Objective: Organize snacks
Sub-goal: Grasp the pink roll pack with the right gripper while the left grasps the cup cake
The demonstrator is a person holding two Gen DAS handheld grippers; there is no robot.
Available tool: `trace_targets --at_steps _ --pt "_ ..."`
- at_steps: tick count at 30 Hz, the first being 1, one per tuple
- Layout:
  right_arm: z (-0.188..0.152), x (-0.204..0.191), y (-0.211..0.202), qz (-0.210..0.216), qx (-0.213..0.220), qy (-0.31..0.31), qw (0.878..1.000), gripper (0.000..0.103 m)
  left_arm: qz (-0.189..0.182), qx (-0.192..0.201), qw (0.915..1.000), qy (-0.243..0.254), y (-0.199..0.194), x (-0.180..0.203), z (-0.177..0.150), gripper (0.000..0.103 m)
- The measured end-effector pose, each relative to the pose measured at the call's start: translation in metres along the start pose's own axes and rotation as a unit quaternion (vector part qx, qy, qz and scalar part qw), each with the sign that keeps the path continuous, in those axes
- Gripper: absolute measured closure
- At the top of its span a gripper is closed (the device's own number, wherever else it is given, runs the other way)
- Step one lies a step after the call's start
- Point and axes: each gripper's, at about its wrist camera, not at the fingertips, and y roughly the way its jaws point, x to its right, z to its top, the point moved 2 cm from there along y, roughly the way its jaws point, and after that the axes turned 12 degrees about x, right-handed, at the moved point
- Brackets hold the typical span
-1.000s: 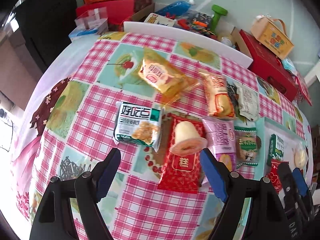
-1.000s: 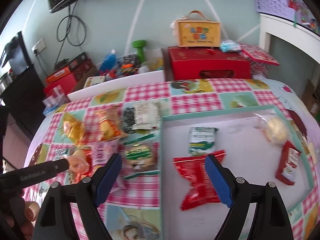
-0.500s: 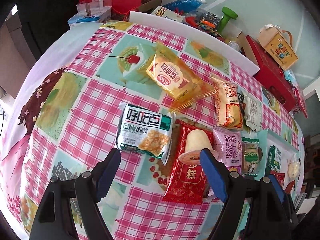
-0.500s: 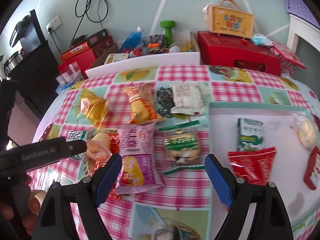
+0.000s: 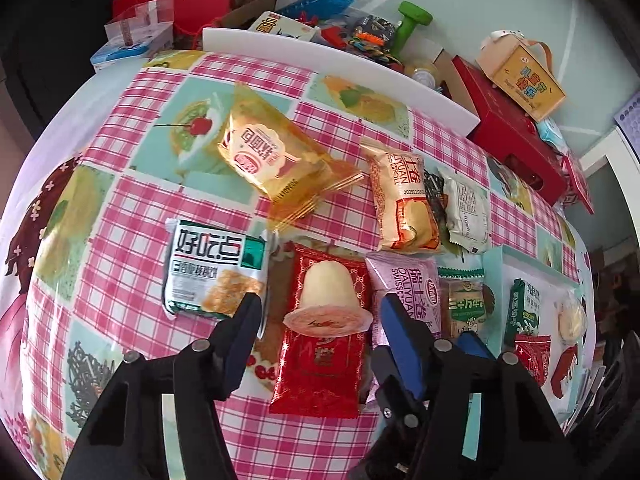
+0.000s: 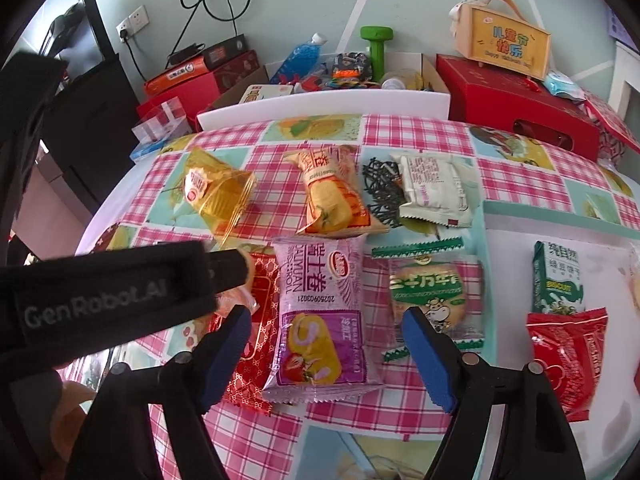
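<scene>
Snacks lie scattered on the glossy pink-checked tablecloth (image 5: 120, 208), most of them crinkly foil or plastic pillow packs. Taking the purple Swiss-roll pack (image 6: 320, 312) as our landmark, we count one red foil pack (image 5: 320, 364) just left of it with one dome-shaped jelly cup (image 5: 326, 300) on top, and one round green-labelled biscuit (image 6: 428, 292) just right. Our left gripper (image 5: 318, 320) is closing, its blue pads flanking the cup without pressing it. Our right gripper (image 6: 326, 344) is closing astride the purple pack, pads clear of it.
</scene>
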Motion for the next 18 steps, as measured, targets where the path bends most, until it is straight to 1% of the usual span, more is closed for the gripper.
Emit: trace_targets --at_steps 1,4,7,8,10,11,13,18 --pt "-0.002 0.0 0.002 -0.001 -0.003 -0.002 1.0 0.028 -0.001 -0.001 1.0 0.001 0.002 0.001 -0.001 0.041" --pt "-0.006 0.0 0.006 -0.007 -0.005 -0.005 1.0 0.031 -0.001 -0.008 1.0 0.004 0.01 0.003 -0.003 0.047" --pt "-0.007 -0.002 0.006 -0.013 -0.002 -0.012 1.0 0.032 0.004 -0.013 0.9999 0.006 0.019 0.005 -0.004 0.051" --pt "-0.008 -0.003 0.006 -0.013 -0.001 -0.013 1.0 0.035 0.004 -0.015 0.9999 0.005 0.021 0.005 -0.005 0.053" --pt "-0.008 -0.003 0.007 -0.017 -0.002 -0.017 1.0 0.039 0.002 -0.014 0.9999 0.003 0.023 0.006 -0.004 0.054" --pt "-0.008 -0.003 0.007 -0.015 -0.001 -0.017 1.0 0.043 0.003 -0.013 0.9999 0.004 0.024 0.006 -0.004 0.054" --pt "-0.009 -0.002 0.007 0.001 -0.008 -0.007 1.0 0.049 0.004 -0.012 0.9999 0.006 0.024 0.007 -0.004 0.054" --pt "-0.013 -0.002 0.01 0.006 -0.017 -0.001 1.0 0.051 0.005 -0.01 0.9999 0.006 0.023 0.006 -0.006 0.054"
